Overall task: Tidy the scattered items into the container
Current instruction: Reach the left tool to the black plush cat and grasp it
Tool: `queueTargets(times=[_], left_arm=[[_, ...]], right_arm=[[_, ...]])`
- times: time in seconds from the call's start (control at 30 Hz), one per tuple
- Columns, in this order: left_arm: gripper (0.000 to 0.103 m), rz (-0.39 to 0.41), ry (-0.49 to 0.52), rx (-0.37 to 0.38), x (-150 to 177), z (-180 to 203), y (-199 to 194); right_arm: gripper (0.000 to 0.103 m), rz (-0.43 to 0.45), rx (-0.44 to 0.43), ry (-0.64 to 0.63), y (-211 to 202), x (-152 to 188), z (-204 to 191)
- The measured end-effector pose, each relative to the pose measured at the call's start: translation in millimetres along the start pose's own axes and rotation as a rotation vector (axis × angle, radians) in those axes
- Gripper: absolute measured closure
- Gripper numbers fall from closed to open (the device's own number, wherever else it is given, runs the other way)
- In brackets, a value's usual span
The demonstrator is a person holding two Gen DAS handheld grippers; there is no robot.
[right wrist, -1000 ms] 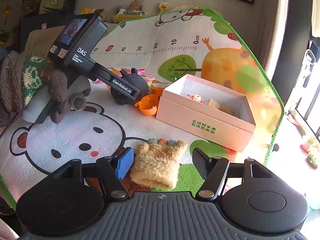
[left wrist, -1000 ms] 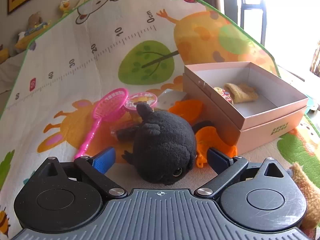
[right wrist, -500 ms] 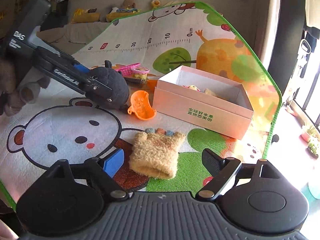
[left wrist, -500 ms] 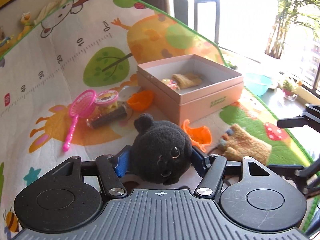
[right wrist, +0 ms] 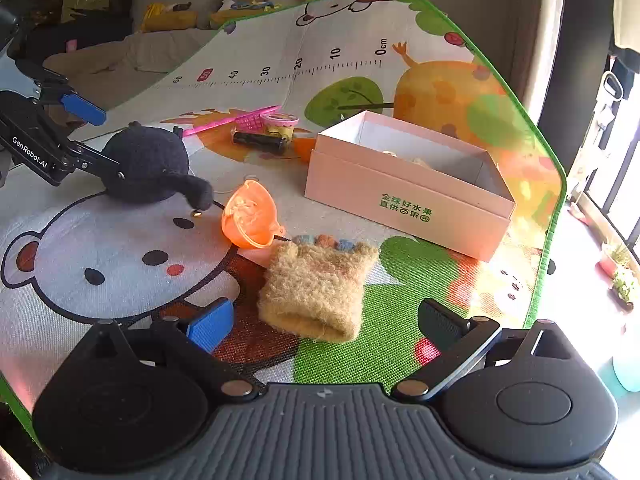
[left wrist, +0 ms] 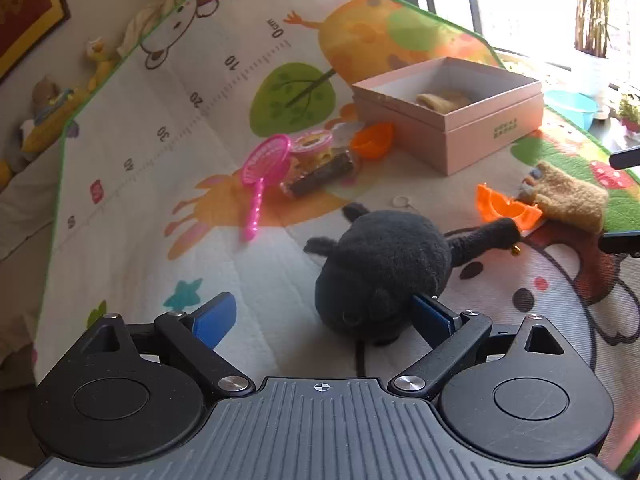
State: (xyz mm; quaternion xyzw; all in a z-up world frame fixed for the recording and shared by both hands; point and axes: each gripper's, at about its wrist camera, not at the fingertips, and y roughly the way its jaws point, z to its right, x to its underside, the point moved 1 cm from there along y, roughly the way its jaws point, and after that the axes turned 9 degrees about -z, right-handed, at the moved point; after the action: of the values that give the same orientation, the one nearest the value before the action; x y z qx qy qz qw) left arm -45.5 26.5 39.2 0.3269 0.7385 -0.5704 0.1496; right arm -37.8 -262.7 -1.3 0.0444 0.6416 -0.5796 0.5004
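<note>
A black plush toy [left wrist: 384,264] lies on the play mat, leaning against the right finger of my left gripper [left wrist: 322,318], which is open and holds nothing. The right wrist view shows the same plush [right wrist: 146,164] beside the left gripper [right wrist: 96,136]. A tan furry mitten [right wrist: 316,292] lies flat, its near end between the spread fingers of my open right gripper [right wrist: 326,322]. The pink open box [left wrist: 480,140] [right wrist: 400,200] stands on the mat's right side with a tan item [left wrist: 442,101] inside.
An orange scoop [right wrist: 250,220] touches the mitten's far end. Left of the box lie a pink toy net [left wrist: 264,164], a dark tube [left wrist: 320,178], a pink-lidded pot [left wrist: 312,142] and an orange cup [left wrist: 372,140]. The mat's far side curls up against the wall.
My left gripper, shut on the raised black plush half a second ago, has opened and the plush now lies on the mat. The right gripper has spread wider around the mitten.
</note>
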Motion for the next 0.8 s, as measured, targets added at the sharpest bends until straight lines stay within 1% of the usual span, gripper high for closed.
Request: queueTargets(times=[0.1,0.13,0.17,0.2,0.23,0.27,0.3,0.33,0.37,0.4,0.47,0.57,0.63,0.7,0.73,0.8], left_arm=[[0.006,-0.056,0.001,-0.155,9.4,-14.2,7.7],[0.006,-0.078,-0.009,-0.187,13.6,-20.2,9.5],[0.006,-0.091,-0.029,-0.194,16.9,-25.5,9.3],[0.006,-0.091,-0.069,-0.161,20.9,-32.7,4.9],[0.006,-0.075,-0.119,-0.092,24.1,-38.9,-3.4],[0.006,-0.055,-0.169,-0.015,26.3,-43.7,-11.2],[0.005,-0.021,-0.226,0.083,28.9,-47.6,-21.4],[0.004,0.011,-0.263,0.157,30.2,-48.3,-30.3],[0.003,0.040,-0.281,0.202,30.2,-46.8,-38.0],[0.003,0.064,-0.280,0.220,28.9,-43.6,-44.4],[0.002,0.090,-0.250,0.217,24.4,-34.0,-50.6],[0.002,0.105,-0.179,0.178,12.3,-12.0,-42.7],[0.002,0.087,-0.160,0.147,3.8,0.7,-26.7],[0.002,0.069,-0.155,0.141,-2.6,9.8,-12.2],[0.002,0.064,-0.154,0.141,-4.7,13.7,-7.1],[0.002,0.059,-0.149,0.149,-7.2,20.2,-1.1]], right_arm=[[0.003,-0.005,0.011,-0.001,1.1,0.7,0.9],[0.003,-0.006,0.013,-0.002,1.6,1.0,1.1],[0.003,-0.009,0.015,-0.002,2.1,1.6,1.2],[0.002,-0.012,0.018,-0.003,2.9,2.1,1.2],[0.002,-0.016,0.020,-0.004,4.1,2.6,1.1],[0.002,-0.021,0.021,-0.005,5.5,3.1,0.7],[0.002,-0.029,0.023,-0.007,7.3,3.3,0.2],[0.001,-0.034,0.026,-0.008,8.6,3.2,-0.2],[0.000,-0.036,0.029,-0.008,9.3,2.8,-0.4],[0.000,-0.038,0.030,-0.009,9.8,2.2,-0.8],[0.000,-0.041,0.030,-0.009,10.2,2.3,-1.6],[0.000,-0.049,0.019,0.006,11.0,2.6,0.1],[0.000,-0.059,0.011,0.025,11.4,2.1,2.1],[0.000,-0.071,0.001,0.047,10.2,0.8,3.2],[0.000,-0.069,-0.007,0.056,8.5,-0.6,3.8],[0.000,-0.031,-0.012,0.069,1.6,-6.6,4.6]])
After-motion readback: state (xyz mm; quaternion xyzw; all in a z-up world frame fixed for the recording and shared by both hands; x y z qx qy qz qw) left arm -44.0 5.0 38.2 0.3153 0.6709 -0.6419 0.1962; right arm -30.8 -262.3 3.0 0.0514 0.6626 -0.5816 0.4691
